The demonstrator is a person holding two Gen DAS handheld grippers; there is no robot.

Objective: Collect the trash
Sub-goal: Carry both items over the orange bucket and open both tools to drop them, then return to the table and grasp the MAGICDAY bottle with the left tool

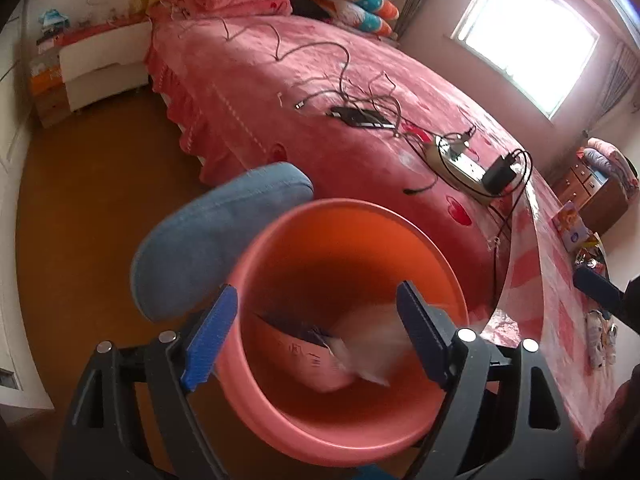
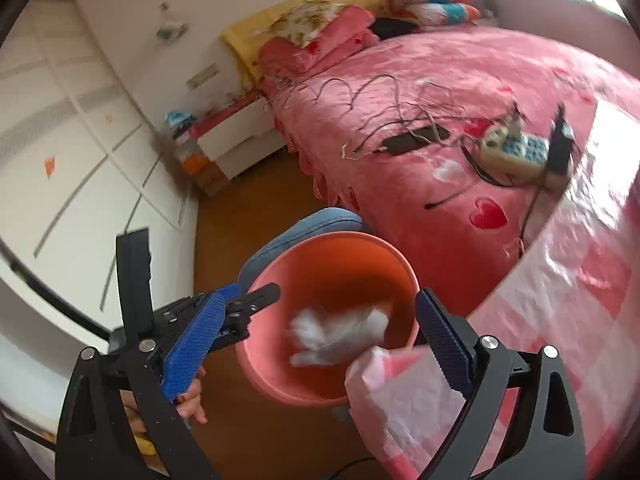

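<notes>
Left gripper [image 2: 240,300] seen whole only from right wrist, over pink bin [image 2: 280,384].

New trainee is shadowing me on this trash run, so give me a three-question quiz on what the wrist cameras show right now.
1. True or false: both grippers are shut on trash.
2. The white crumpled trash lies: A on the bed, B in the pink bin, C on the floor.
3. What blue thing stands behind the bin?

Key: 1 false, left gripper and right gripper are open; 2 B; 3 a blue padded seat.
</notes>
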